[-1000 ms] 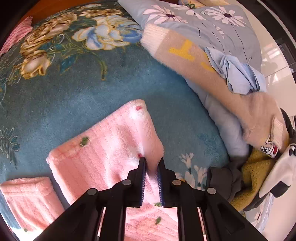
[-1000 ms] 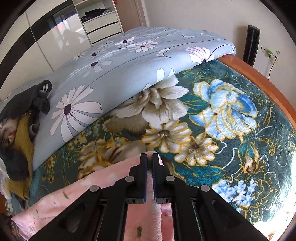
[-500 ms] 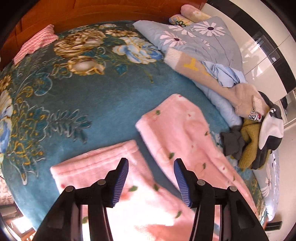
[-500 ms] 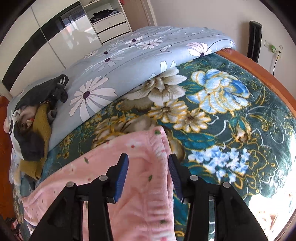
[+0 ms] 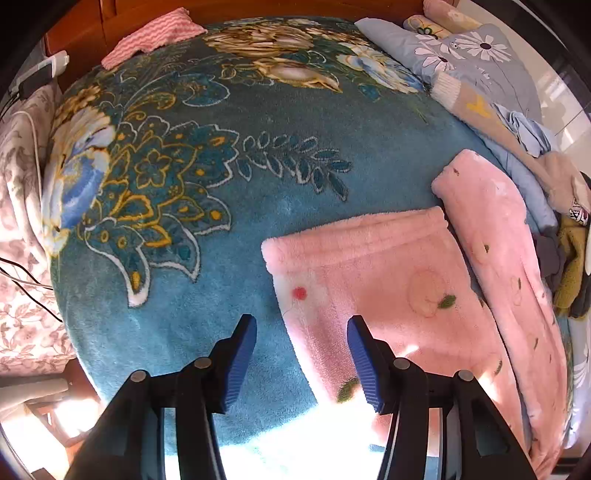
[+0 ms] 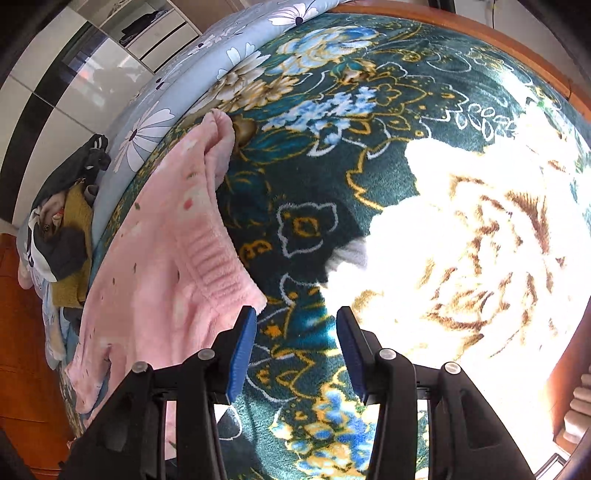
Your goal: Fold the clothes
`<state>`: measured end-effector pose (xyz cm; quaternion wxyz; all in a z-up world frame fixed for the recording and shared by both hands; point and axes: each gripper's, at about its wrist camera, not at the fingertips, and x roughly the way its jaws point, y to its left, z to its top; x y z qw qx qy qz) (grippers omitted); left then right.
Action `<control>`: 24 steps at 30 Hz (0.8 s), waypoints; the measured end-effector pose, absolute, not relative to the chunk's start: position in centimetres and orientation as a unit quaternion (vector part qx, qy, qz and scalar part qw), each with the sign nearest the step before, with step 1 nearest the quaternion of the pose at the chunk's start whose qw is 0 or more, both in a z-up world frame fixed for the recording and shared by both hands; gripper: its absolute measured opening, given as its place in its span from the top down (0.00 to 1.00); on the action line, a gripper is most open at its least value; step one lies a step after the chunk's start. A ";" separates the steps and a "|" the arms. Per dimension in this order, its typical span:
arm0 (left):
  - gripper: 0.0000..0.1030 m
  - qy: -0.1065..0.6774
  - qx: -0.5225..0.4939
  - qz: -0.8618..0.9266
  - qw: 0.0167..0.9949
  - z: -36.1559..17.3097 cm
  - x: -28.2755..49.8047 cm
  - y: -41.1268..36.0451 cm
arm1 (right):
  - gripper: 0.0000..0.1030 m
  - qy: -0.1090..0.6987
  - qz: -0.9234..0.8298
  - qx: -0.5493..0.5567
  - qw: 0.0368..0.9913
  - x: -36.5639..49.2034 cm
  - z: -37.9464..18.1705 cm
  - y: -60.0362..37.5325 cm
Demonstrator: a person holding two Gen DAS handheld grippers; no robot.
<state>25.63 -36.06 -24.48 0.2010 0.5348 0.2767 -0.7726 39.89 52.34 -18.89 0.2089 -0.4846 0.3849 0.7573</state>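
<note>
Pink fleece trousers (image 5: 388,280) lie folded on the teal flowered blanket (image 5: 221,177), waistband toward the blanket's middle, one leg (image 5: 491,236) stretched along the right. My left gripper (image 5: 301,347) is open and empty, just above the waistband's near left corner. In the right wrist view the same trousers (image 6: 177,251) lie at the left. My right gripper (image 6: 295,336) is open and empty, over bare blanket beside the ribbed waistband corner (image 6: 229,280).
A pile of other clothes (image 5: 569,258) and a grey daisy quilt (image 5: 480,59) lie along the bed's right side. A pink striped cloth (image 5: 151,35) sits by the wooden headboard. Strong sunlight washes out the blanket (image 6: 461,240) to the right. Wardrobe doors (image 6: 74,74) stand beyond.
Both grippers were shut on the pink trousers a second ago, then opened and let go. Both have pulled back and swung away, so the folded trousers lie free.
</note>
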 end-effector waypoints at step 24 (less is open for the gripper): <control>0.95 0.395 0.470 -0.768 0.183 -24.7 27.3 -37.0 | 0.55 0.551 0.721 -0.394 0.145 39.9 -22.5 48.5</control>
